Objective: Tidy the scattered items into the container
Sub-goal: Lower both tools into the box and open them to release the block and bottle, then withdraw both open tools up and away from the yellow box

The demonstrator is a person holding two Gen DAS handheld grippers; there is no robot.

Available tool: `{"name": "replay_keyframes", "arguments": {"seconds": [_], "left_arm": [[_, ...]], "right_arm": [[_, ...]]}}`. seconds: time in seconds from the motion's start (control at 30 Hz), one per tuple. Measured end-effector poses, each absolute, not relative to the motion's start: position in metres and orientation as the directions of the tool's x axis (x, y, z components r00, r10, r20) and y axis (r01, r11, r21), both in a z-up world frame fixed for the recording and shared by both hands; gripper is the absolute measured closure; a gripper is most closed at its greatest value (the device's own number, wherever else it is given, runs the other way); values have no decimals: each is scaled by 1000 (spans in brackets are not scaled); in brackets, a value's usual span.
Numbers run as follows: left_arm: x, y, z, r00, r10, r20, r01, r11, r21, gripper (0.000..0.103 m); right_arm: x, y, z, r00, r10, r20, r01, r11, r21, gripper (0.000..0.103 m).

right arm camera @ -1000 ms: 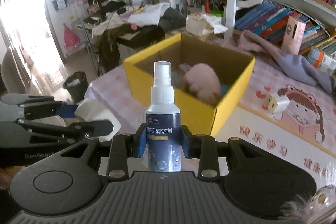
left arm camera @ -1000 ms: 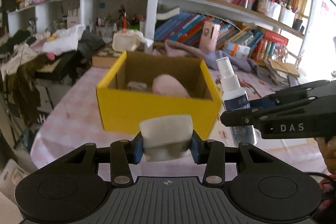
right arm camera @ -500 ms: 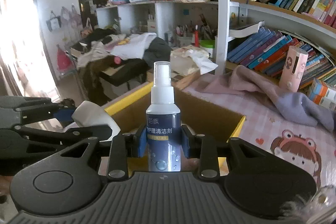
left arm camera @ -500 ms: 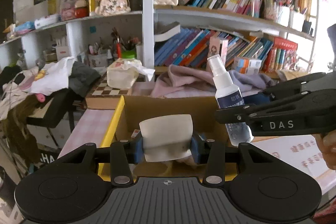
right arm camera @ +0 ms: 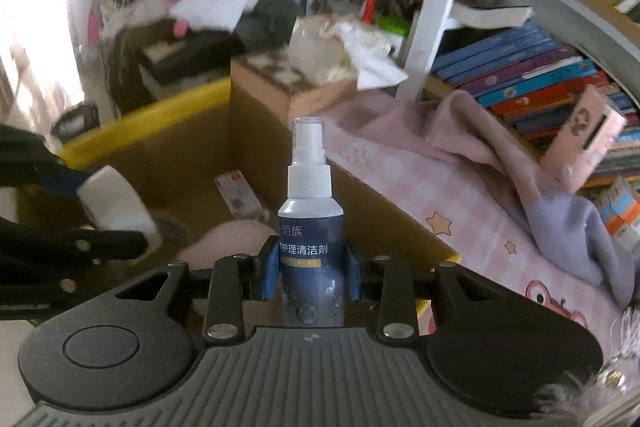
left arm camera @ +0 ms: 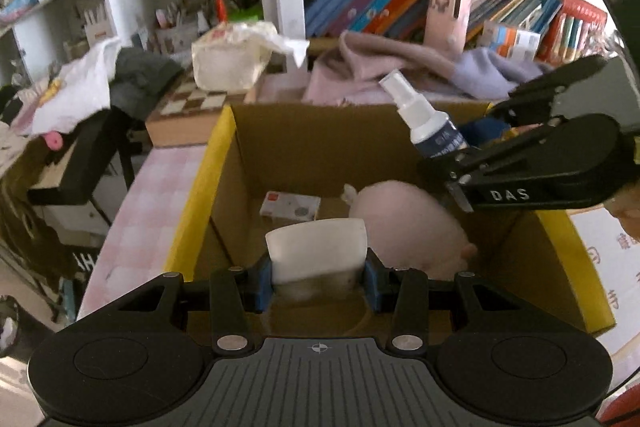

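Hovering over the box: left hand-held gripper pinching a white cup, right hand-held gripper pinching a spray bottle. Pink plush and card lying inside.

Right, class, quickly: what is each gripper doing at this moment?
Left gripper: shut on the white cup, above the yellow box.
Right gripper: shut on the spray bottle.

A pink checked table carries the yellow box.
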State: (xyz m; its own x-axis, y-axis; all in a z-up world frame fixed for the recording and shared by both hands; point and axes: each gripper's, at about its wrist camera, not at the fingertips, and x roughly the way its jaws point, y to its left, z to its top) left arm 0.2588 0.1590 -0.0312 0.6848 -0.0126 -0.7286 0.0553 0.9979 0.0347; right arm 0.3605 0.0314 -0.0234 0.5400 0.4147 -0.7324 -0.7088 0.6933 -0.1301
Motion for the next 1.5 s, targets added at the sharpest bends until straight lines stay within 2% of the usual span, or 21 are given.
{"name": "replay_keyframes", "arguments": {"seconds": [0.17,0.33,0.4,0.47,0.57,1.07,1.33,1.5], "left_arm": [[267,157,-38,658,-12,-753,60,998,36,59],[272,157,-39,641,-16,-767,65,997,34,51],[270,156,-37,647,-18,-762,69,997,34,33],[267,154,-34,663,-9,-749,65,997,45,27],[261,150,-27,687,-10,-727,76,995,58,24],[194,134,23,803,-10,-595,57,997,61,18],[144,130,39,839,0,-544,27,999,41,17],[114,122,39,851,28,-524,11,997,70,17]], "right_arm": [[375,42,-37,500,400,-768,-731,671,-126,72],[382,43,-42,491,399,-774,-728,677,-113,72],[384,42,-41,494,407,-768,-722,684,-102,71],[383,40,-37,500,426,-754,-719,690,-87,71],[379,37,-29,509,456,-730,-714,697,-62,66],[303,4,21,603,523,-602,-662,750,-12,65],[251,-35,38,674,492,-550,-590,808,-1,65],[213,-55,38,707,464,-534,-551,835,-4,65]]}}
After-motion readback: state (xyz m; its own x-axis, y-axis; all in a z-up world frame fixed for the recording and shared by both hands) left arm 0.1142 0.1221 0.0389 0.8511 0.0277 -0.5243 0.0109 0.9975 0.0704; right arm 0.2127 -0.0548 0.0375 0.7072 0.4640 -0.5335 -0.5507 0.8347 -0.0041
